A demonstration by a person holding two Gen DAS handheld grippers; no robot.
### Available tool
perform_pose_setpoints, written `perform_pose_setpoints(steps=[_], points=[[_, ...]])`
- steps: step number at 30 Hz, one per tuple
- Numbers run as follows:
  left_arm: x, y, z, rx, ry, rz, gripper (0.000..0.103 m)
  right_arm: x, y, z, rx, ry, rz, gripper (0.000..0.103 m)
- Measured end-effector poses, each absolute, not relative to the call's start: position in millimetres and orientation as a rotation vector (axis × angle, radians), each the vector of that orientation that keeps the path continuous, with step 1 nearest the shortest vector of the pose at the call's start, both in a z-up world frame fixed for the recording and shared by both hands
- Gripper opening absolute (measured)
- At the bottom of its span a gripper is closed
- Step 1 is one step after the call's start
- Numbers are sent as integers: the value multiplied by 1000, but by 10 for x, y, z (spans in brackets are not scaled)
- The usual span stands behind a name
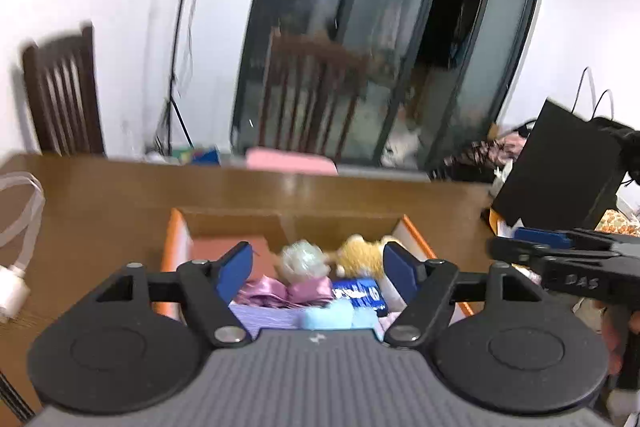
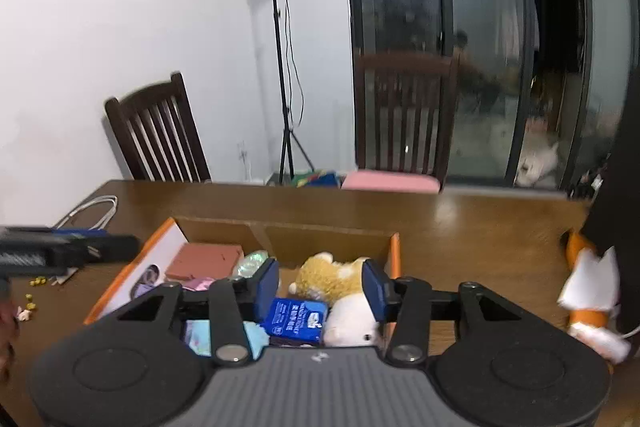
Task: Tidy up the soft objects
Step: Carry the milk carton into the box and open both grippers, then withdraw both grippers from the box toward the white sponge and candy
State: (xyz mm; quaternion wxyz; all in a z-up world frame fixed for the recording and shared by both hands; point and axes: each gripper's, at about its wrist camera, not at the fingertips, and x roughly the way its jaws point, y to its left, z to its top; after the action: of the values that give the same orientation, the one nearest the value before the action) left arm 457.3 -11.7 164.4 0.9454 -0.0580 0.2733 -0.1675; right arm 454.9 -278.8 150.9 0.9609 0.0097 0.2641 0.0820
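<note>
An orange-edged cardboard box (image 1: 176,247) (image 2: 394,251) sits on the brown table. It holds a yellow plush (image 1: 360,257) (image 2: 328,277), a white plush (image 2: 350,323), a blue tissue pack (image 1: 362,295) (image 2: 298,319), a shiny pink bow (image 1: 280,293), a clear crinkly ball (image 1: 300,261), pale blue soft pieces (image 1: 332,315) and a red-brown flat block (image 2: 204,261). My left gripper (image 1: 318,267) hovers over the box, open, nothing between its blue pads. My right gripper (image 2: 320,287) also hovers there, open and empty. Each gripper shows at the edge of the other's view: the right gripper (image 1: 560,255) and the left gripper (image 2: 60,251).
A white cable (image 1: 20,227) (image 2: 92,213) lies on the table's left. A black bag (image 1: 560,167) stands at the right, with an orange-and-white plush (image 2: 592,307) beside it. Dark wooden chairs (image 2: 156,131), a pink-cushioned chair (image 2: 400,123) and a tripod stand (image 2: 284,87) line the far side.
</note>
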Motion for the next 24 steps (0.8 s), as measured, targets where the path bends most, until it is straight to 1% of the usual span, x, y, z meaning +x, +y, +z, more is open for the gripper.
perform_pose_setpoints(steps=[2, 5, 6, 8, 10, 11, 13, 16, 17, 21, 22, 24], points=[[4330, -40, 1795, -92, 511, -318, 80, 4330, -2826, 1696, 7, 501, 165, 54], [3942, 4, 1917, -38, 437, -268, 86, 4037, -2902, 1905, 11, 453, 172, 57], [3791, 28, 1930, -27, 413, -259, 87, 3946, -2924, 1952, 14, 439, 176, 58], [3544, 35, 1903, -11, 375, -246, 88, 3712, -2920, 2000, 15, 405, 192, 65], [3275, 86, 1862, 11, 340, -232, 91, 3440, -2925, 2006, 3, 372, 206, 68], [3124, 101, 1823, 21, 322, -221, 94, 3343, -2897, 2003, -9, 357, 208, 68], [2829, 147, 1756, 36, 287, -199, 96, 3078, -2865, 1935, -36, 318, 205, 70], [2361, 190, 1567, 51, 235, -177, 100, 2638, -2824, 1796, -66, 251, 213, 78], [2198, 212, 1505, 49, 220, -170, 102, 2479, -2803, 1743, -77, 235, 225, 78], [1533, 312, 1232, 19, 178, -160, 103, 1813, -2771, 1473, -98, 194, 272, 82], [1389, 342, 1153, 14, 180, -165, 103, 1647, -2783, 1384, -87, 192, 288, 87], [1186, 372, 1019, 3, 198, -173, 103, 1340, -2784, 1198, -73, 203, 312, 89]])
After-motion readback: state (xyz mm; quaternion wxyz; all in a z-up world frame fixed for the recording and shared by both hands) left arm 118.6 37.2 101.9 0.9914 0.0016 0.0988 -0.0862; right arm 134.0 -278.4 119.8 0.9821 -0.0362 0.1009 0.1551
